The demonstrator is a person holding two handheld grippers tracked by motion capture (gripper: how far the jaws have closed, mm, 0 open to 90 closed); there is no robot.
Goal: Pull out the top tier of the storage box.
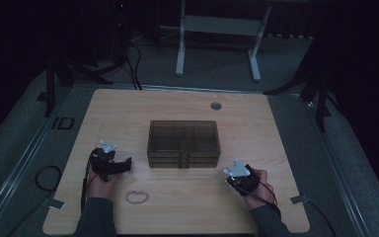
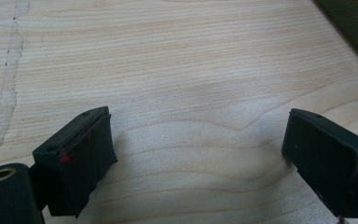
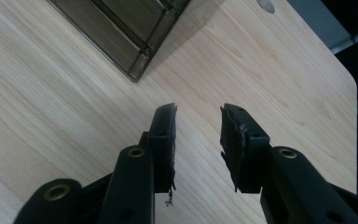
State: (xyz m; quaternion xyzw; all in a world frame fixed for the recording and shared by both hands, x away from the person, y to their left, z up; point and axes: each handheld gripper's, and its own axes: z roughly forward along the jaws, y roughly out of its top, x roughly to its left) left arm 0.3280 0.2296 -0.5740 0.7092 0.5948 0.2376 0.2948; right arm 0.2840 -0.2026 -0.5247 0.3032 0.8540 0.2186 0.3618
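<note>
While a person's hands are resting on the near half of a pale wooden table [image 1: 256,113], the left gripper [image 1: 121,165] is lying low by the left edge, its jaws spread wide over bare wood and grasping nothing; the right gripper [image 1: 229,178] is sitting near the right corner, jaws parted by a narrow gap, nothing between them, pointing past the corner of a smoky clear drawer box [image 1: 183,143]. That box is standing at the table's middle, between and just beyond both grippers, touched by neither. A faint ring mark [image 1: 137,196] is showing on the wood near the left forearm
</note>
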